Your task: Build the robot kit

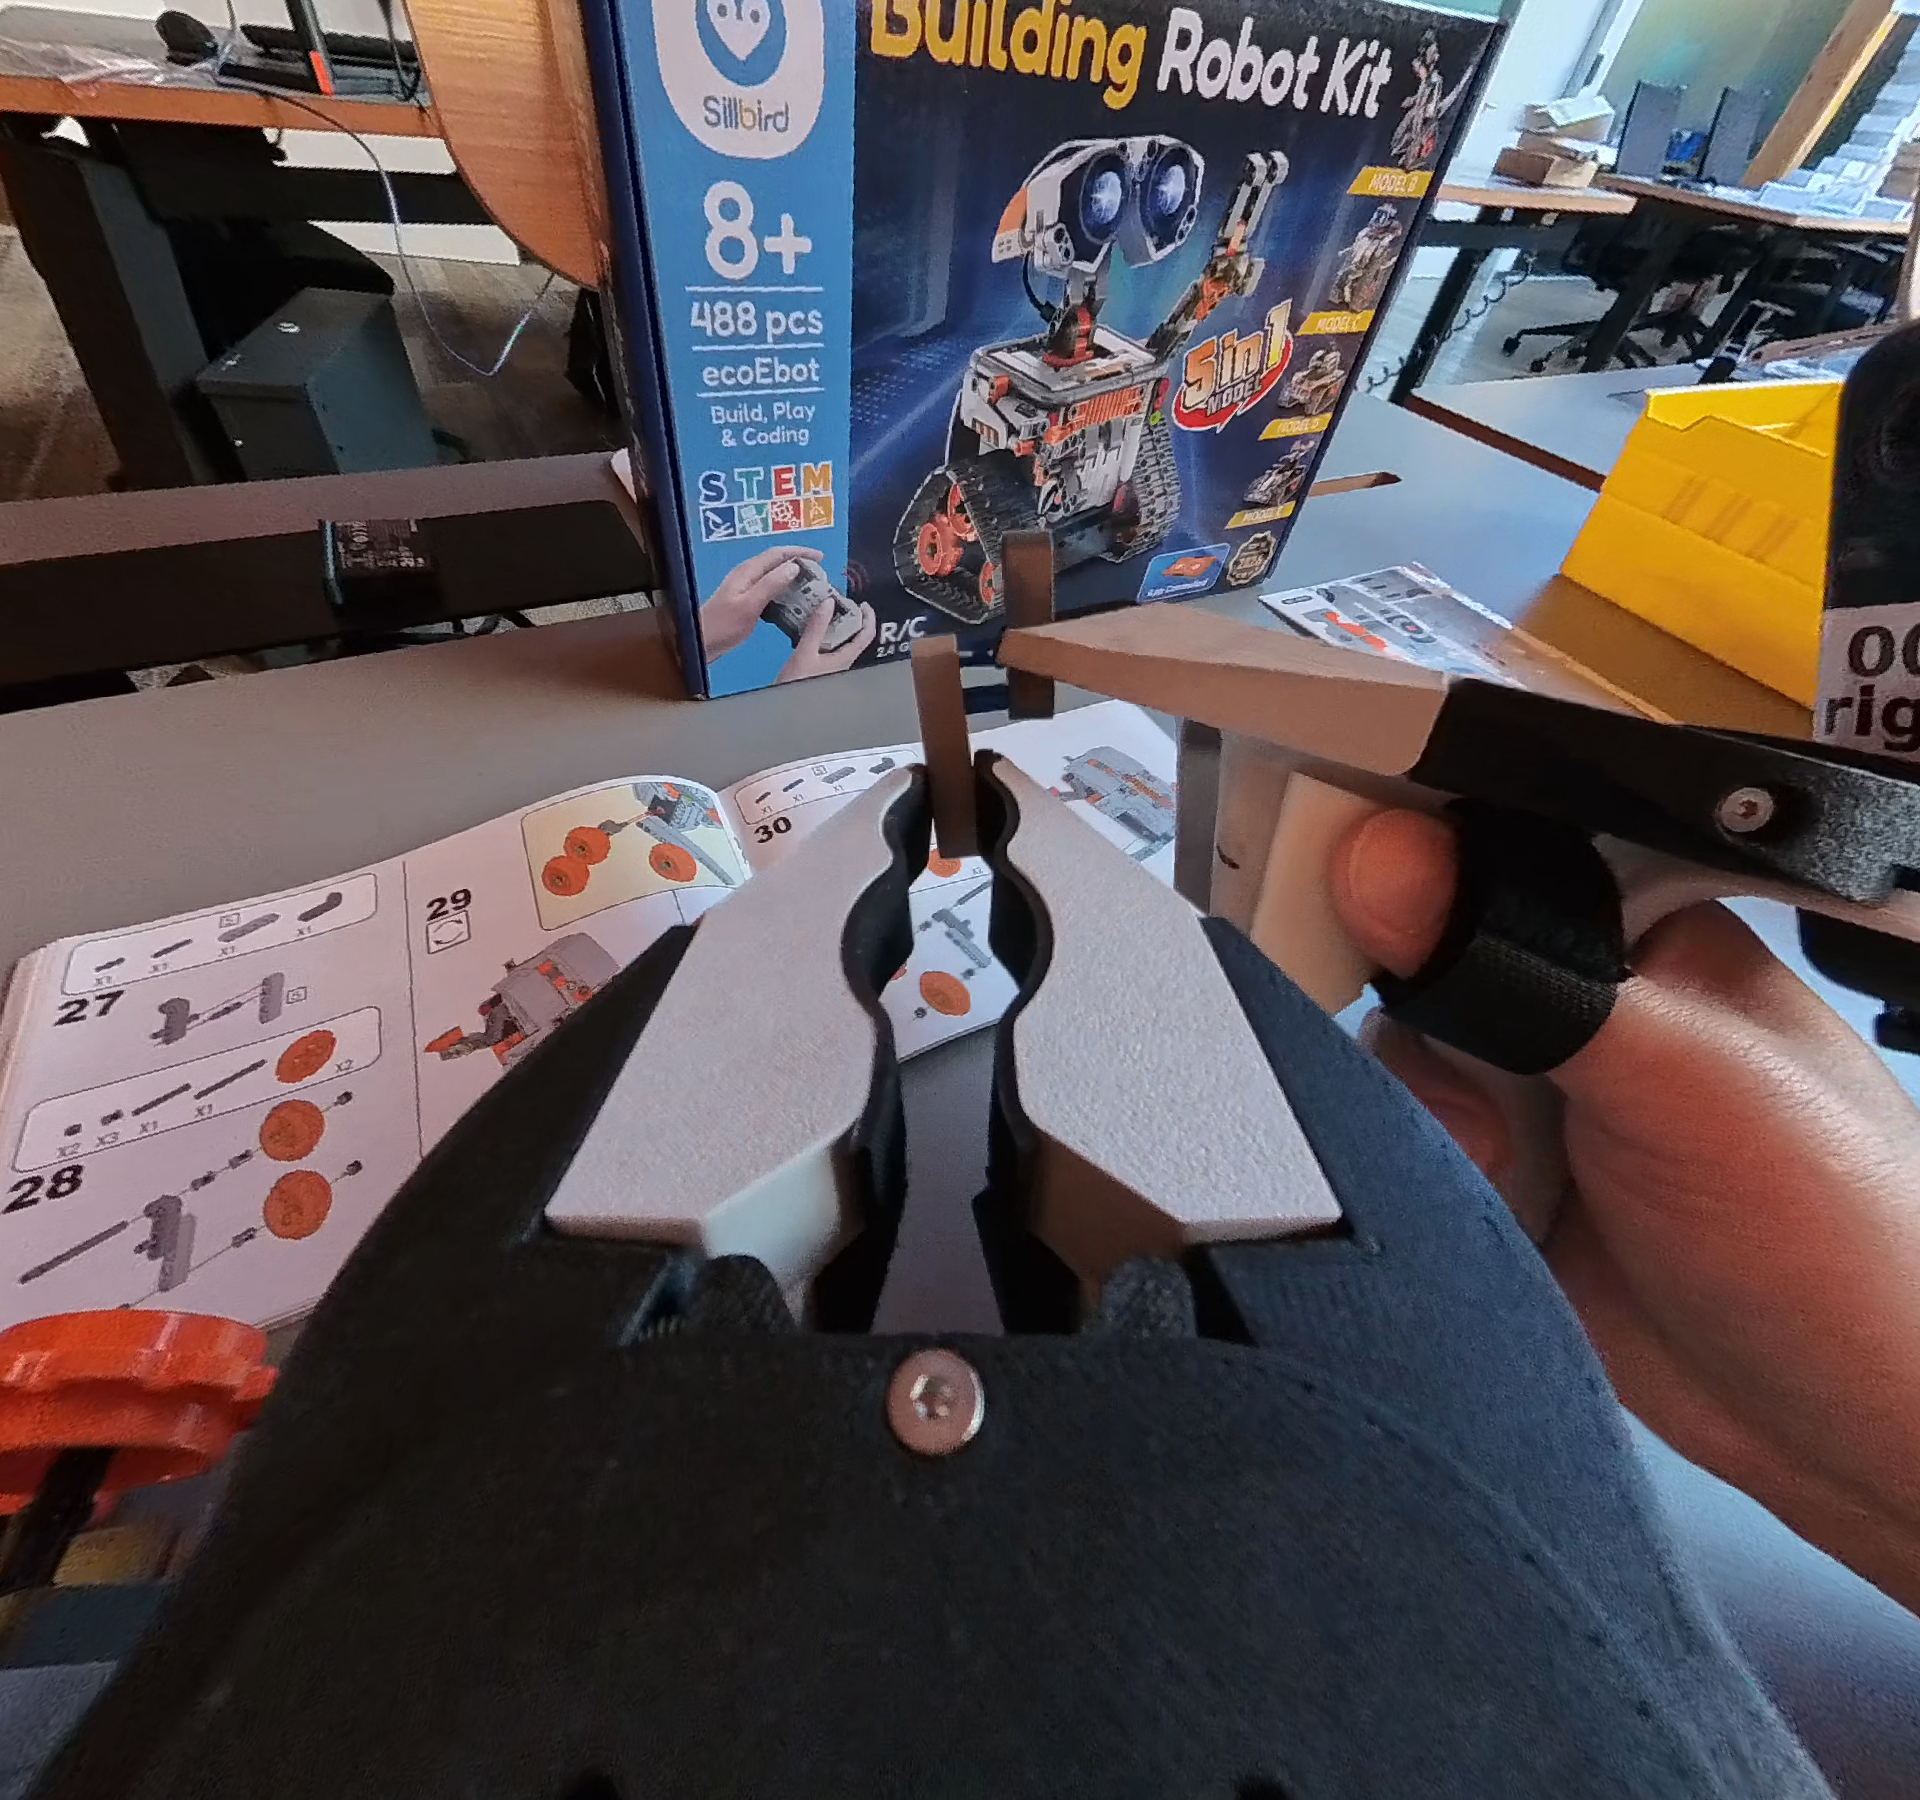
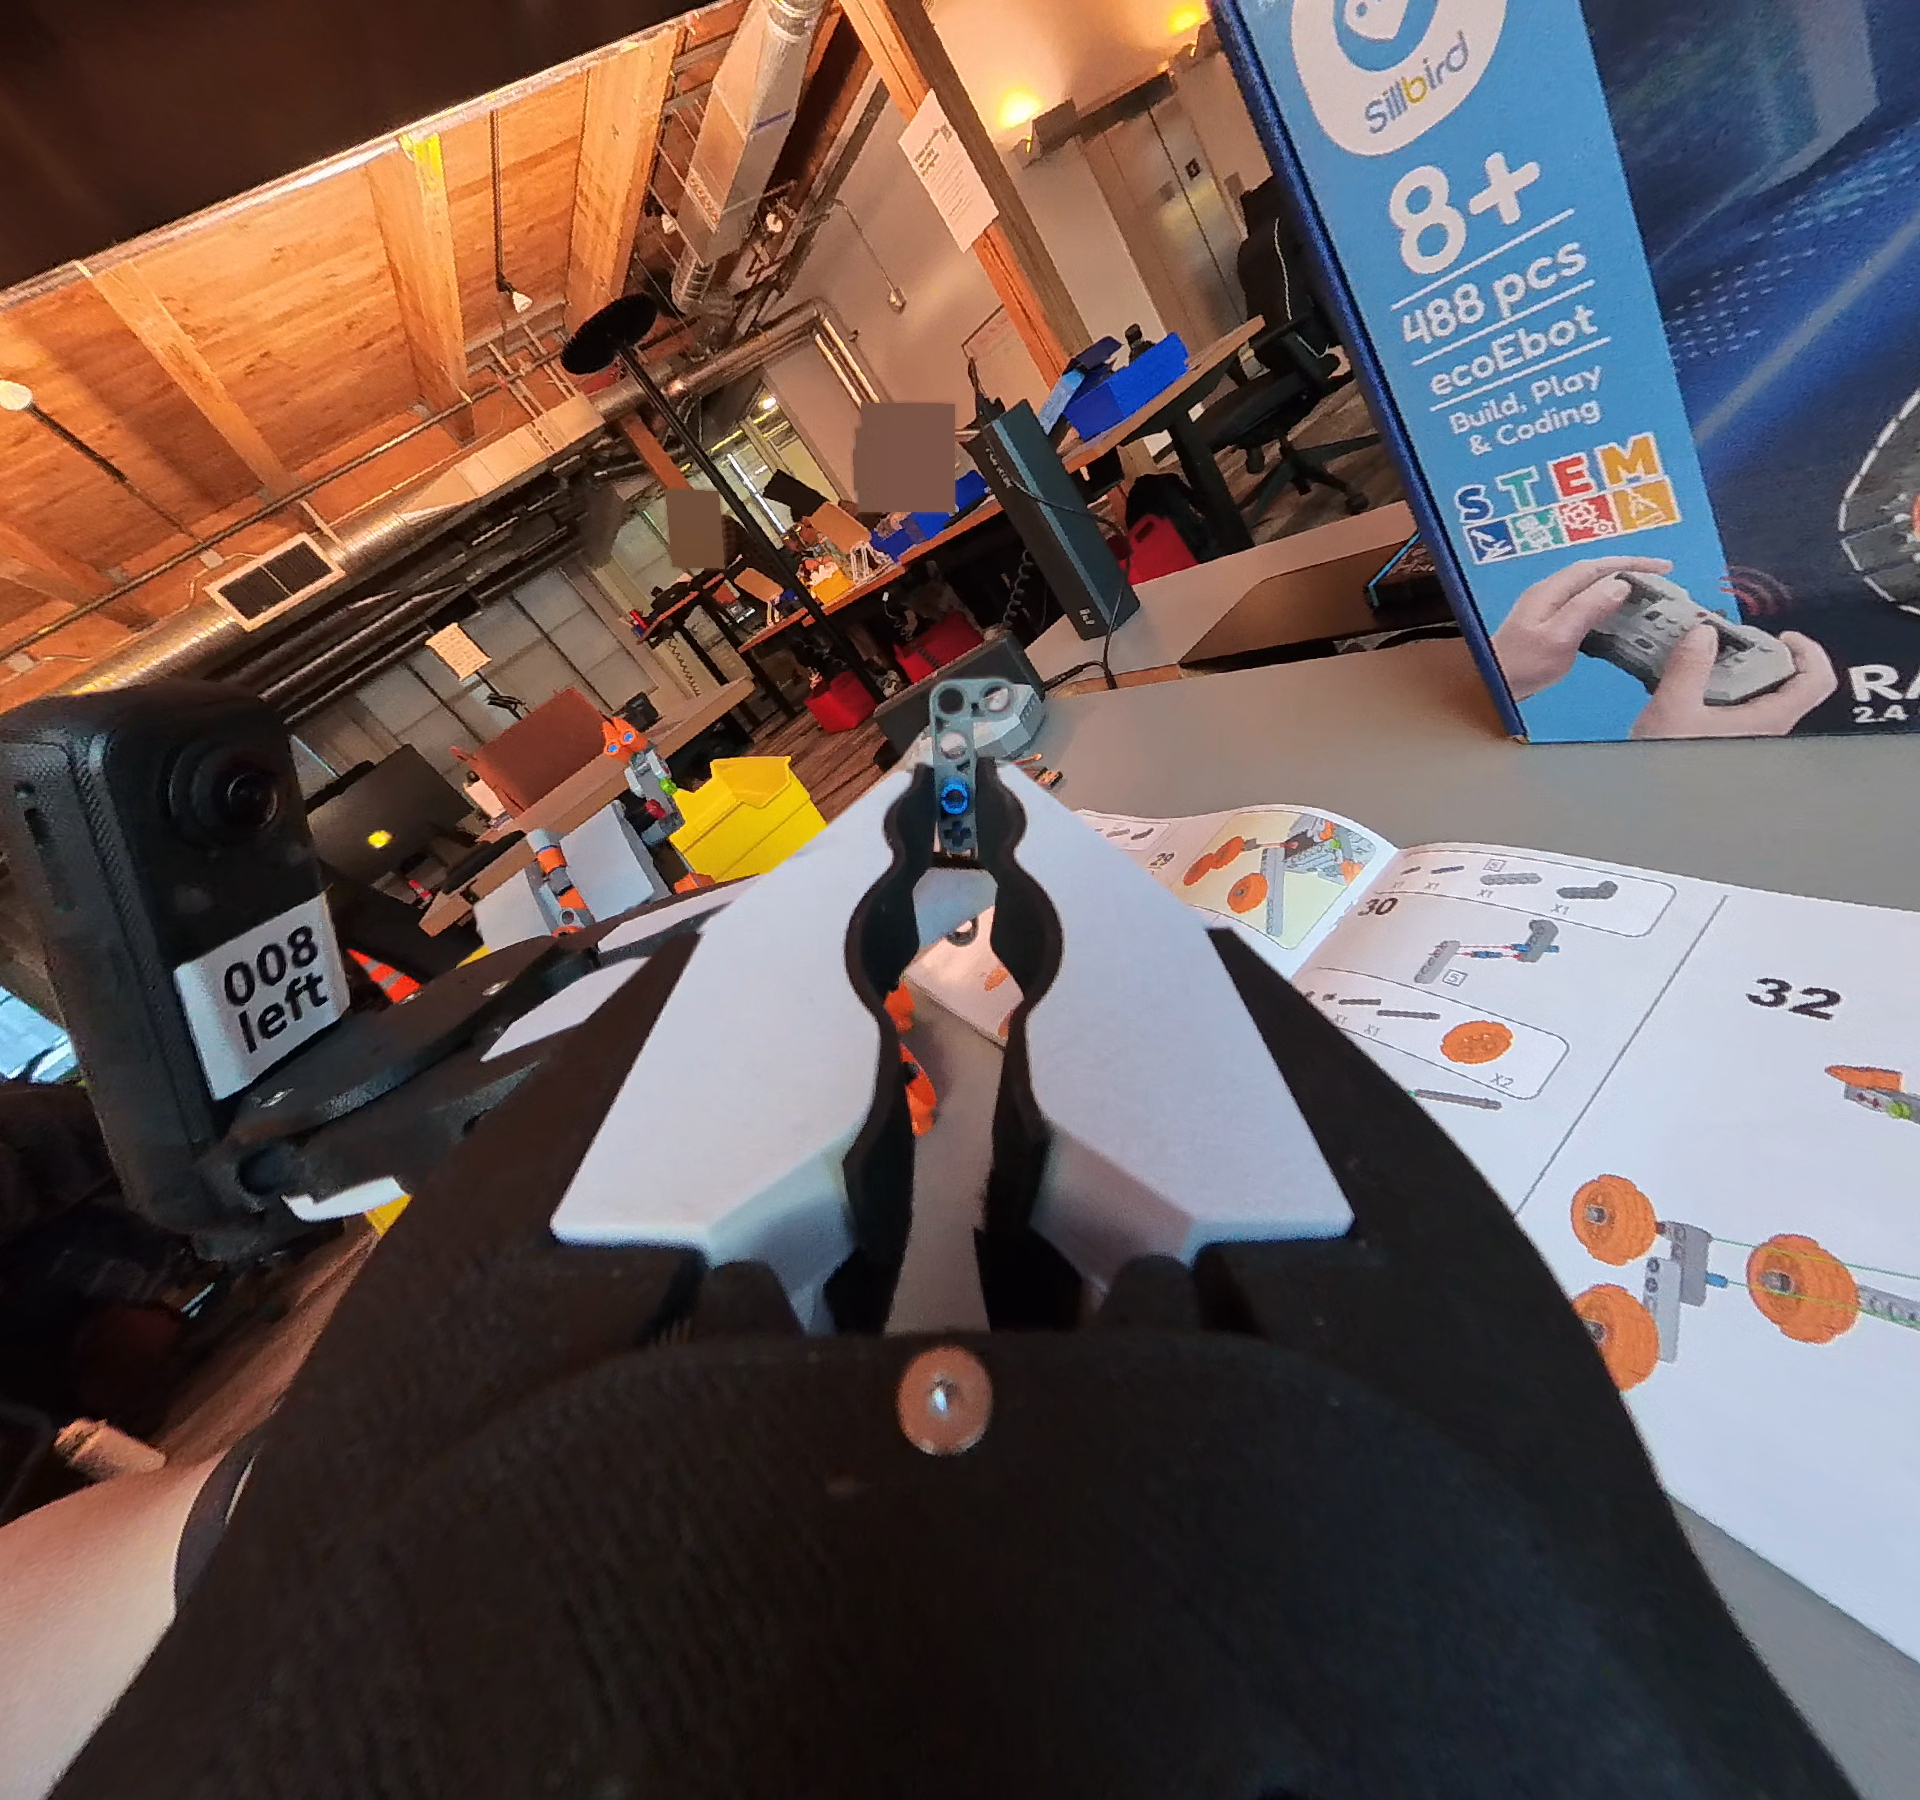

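Note:
My left gripper (image 1: 951, 776) is shut on a thin dark beam (image 1: 948, 742), which stands upright and is seen edge-on above the open instruction booklet (image 1: 312, 1002). My right gripper (image 1: 1006, 654) reaches in from the right, held by a hand (image 1: 1714, 1179), with its own upright piece (image 1: 1029, 628) close to the left one. In the right wrist view, my right gripper (image 2: 954, 789) is shut on a grey holed beam (image 2: 951, 748) with a blue pin (image 2: 954, 796). The left gripper's camera housing (image 2: 177, 877) sits at the left. I cannot tell if the two pieces touch.
A tall blue robot-kit box (image 1: 1039, 296) stands on the grey table (image 1: 416, 711) behind the booklet, and also shows in the right wrist view (image 2: 1507, 348). A yellow bin (image 1: 1704, 524) and a leaflet (image 1: 1382, 607) lie at the right. A partly built model (image 2: 639, 784) stands farther off. The grippers are tip to tip, or close to it.

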Available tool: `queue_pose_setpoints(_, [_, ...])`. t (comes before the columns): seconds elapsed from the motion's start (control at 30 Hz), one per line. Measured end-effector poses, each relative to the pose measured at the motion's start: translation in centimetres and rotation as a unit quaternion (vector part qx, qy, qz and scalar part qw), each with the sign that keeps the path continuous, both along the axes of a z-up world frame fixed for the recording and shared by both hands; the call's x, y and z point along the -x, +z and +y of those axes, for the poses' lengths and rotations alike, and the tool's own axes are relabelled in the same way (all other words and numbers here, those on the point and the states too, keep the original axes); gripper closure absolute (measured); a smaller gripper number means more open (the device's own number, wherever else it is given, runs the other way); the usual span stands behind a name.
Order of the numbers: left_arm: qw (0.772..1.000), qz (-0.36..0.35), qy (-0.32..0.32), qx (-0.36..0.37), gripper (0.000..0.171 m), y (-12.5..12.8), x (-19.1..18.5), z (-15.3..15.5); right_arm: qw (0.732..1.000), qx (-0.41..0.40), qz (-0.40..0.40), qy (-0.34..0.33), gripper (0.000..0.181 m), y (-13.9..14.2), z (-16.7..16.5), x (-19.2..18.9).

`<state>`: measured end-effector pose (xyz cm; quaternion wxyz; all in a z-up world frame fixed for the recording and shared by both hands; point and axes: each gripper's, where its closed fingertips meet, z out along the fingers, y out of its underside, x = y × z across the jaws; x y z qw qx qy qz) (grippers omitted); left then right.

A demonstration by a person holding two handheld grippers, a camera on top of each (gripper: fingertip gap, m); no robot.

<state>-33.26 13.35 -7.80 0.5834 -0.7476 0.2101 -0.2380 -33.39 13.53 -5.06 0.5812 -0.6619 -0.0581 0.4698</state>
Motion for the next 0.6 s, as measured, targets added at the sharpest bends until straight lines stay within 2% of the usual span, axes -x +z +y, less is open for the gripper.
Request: queue_pose_setpoints(0.6, [0.993,0.091,-0.015,-0.069,0.165,-0.64,-0.08,0.25,0.997,0.045,-0.006,0.054,0.174,-0.90,0.09,-0.04])
